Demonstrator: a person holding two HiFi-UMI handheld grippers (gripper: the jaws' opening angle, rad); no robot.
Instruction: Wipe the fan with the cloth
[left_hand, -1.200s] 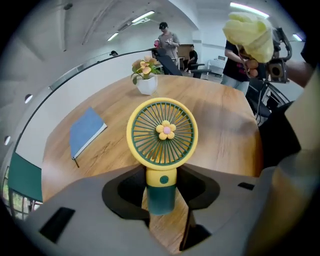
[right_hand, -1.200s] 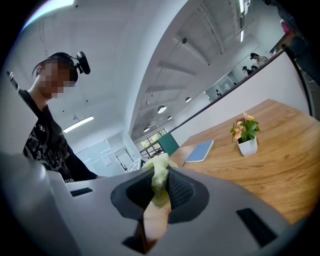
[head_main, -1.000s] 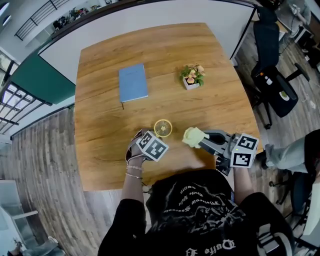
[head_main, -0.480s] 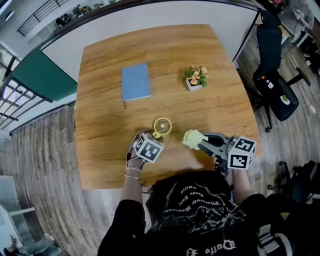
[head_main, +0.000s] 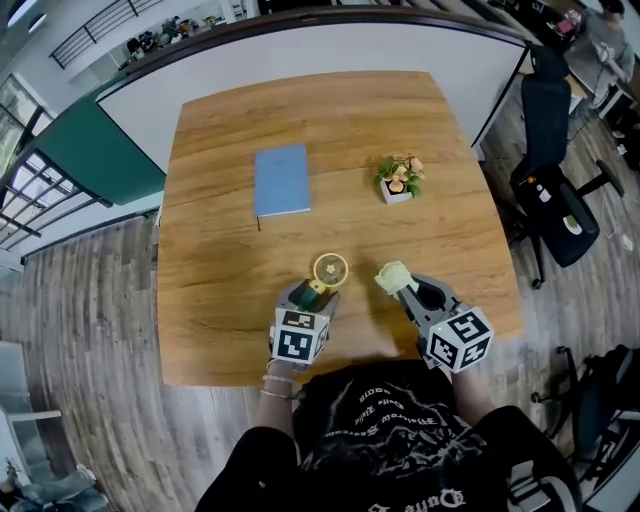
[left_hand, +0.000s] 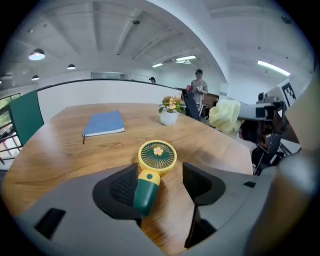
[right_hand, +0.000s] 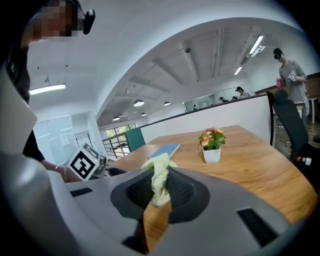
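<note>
On table (head_main: 230, 290), near edge | my left fingers (left_hand: 120, 187) just opening, apart round fan (left_hand: 156, 159) | my right fingers (right_hand: 185, 192) clamp cloth (right_hand: 160, 175) for wiping

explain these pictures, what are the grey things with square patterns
A person holds two hand grippers; the patterned cubes belong to them. One picture comes from a head camera looking down, the others from a camera on each gripper. On the wooden table are a small yellow fan, a blue notebook and a potted plant. The left gripper is open, its jaws having just been opening, with the fan's handle between them. The right gripper is shut on a pale cloth.
</note>
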